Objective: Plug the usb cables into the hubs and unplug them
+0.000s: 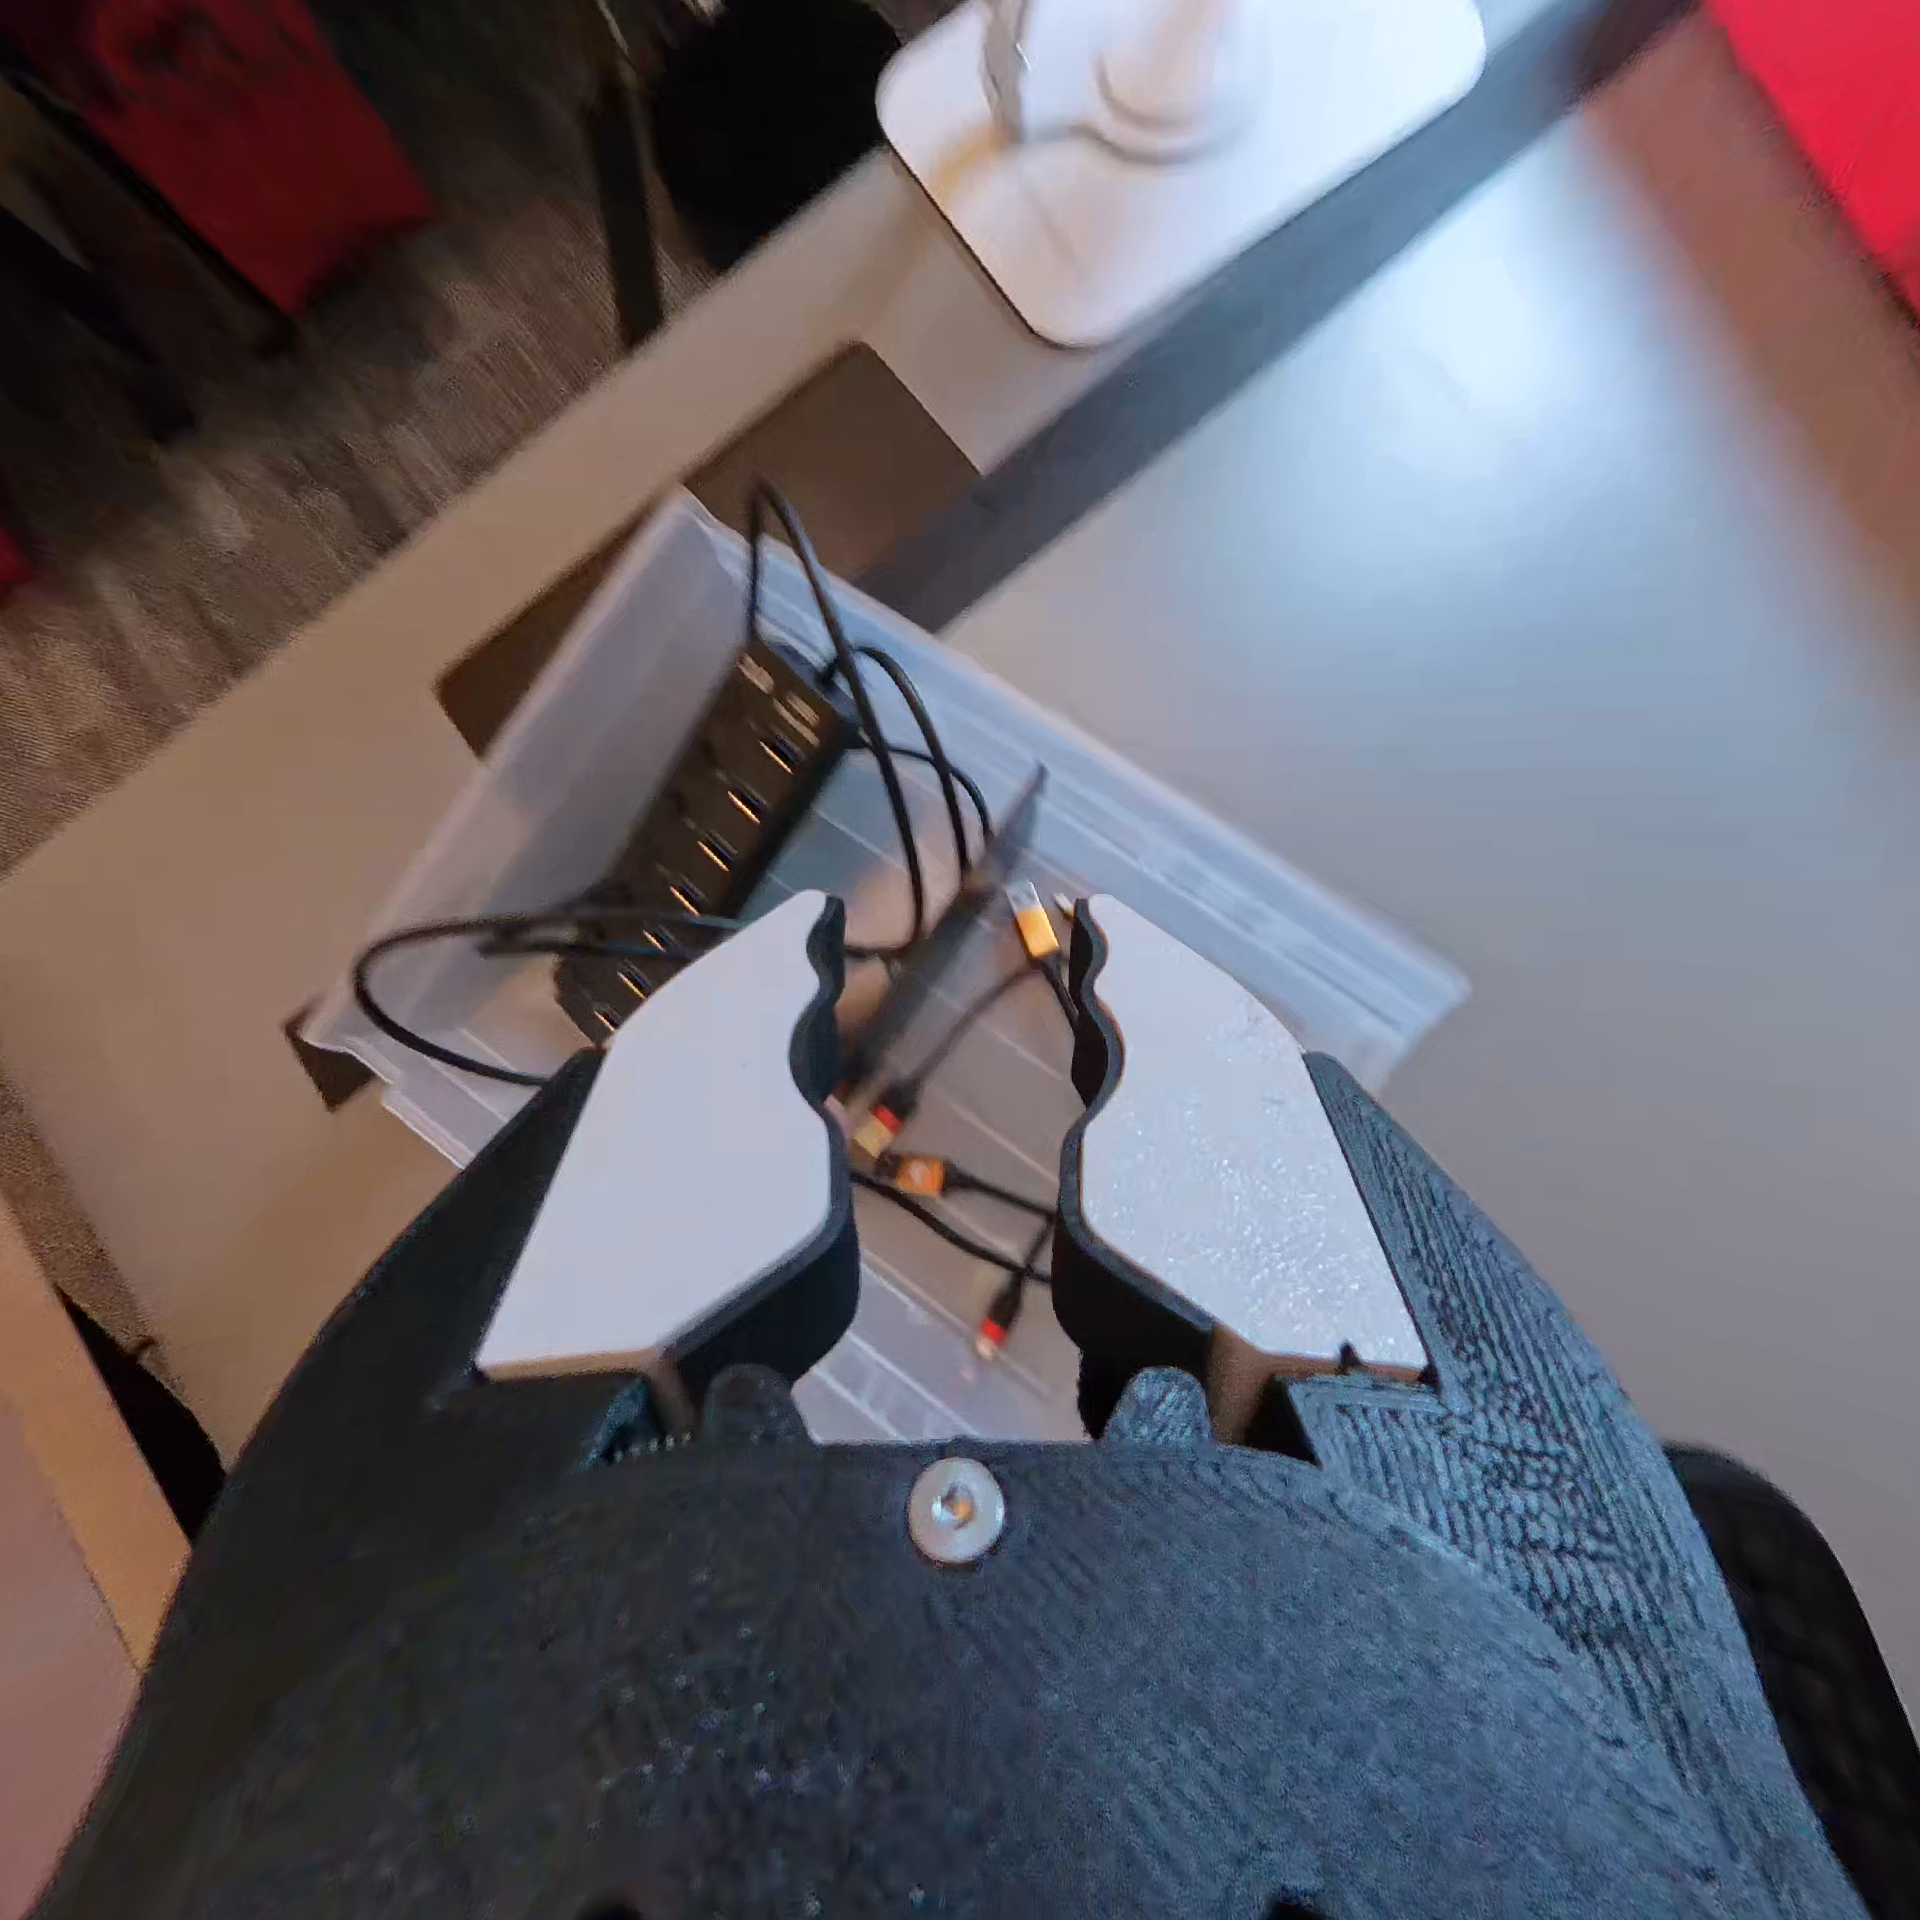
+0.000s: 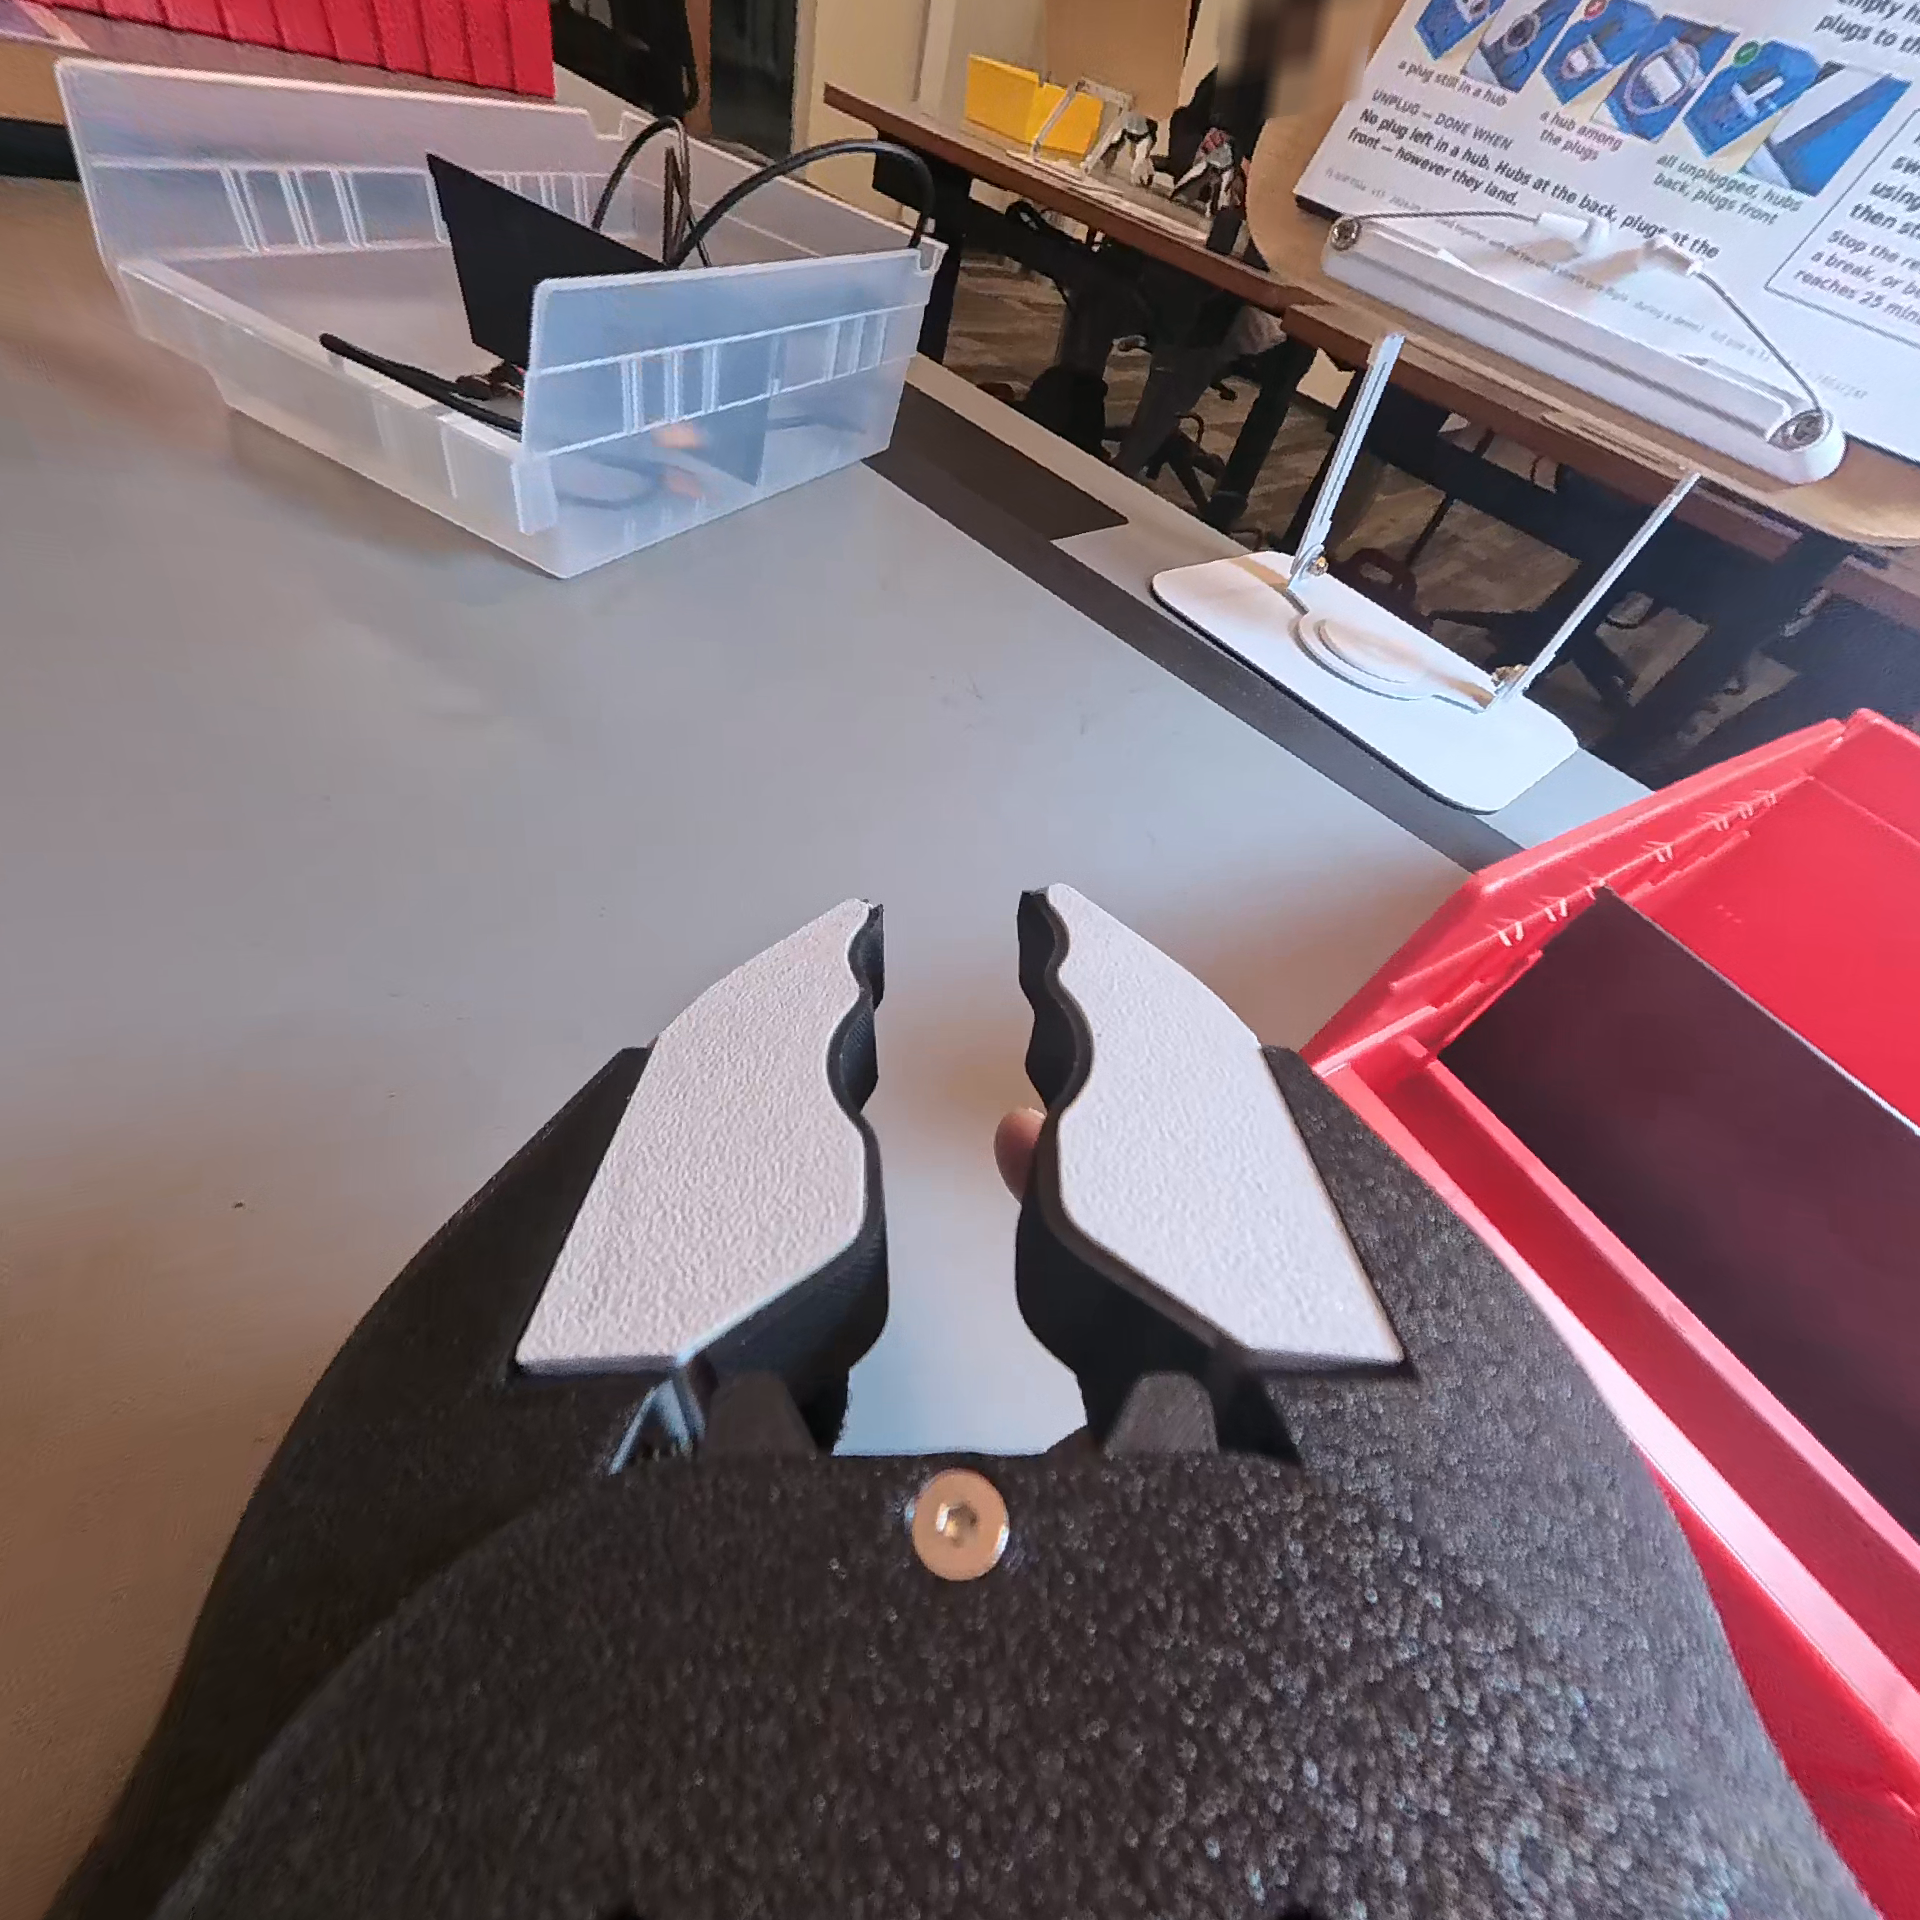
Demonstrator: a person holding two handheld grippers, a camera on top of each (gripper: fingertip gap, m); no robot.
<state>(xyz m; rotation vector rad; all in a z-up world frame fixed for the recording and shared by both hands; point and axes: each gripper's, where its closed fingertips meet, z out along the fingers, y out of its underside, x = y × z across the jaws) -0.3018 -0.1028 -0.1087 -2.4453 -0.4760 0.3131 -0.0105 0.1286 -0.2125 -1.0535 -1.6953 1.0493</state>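
Gaping wavy-edged left claw, translucent ribbed bin

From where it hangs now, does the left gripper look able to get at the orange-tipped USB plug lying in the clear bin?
Probably yes. The left gripper is open above the clear bin, and the orange-tipped USB plug lies uncovered between its fingertips.

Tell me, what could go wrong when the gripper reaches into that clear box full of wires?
The black cables loop over each other in the clear bin, so the open left gripper might snag a loop or pinch two at once. Pulling one plug could drag the black hub along. The view is blurry, so aiming may be off.
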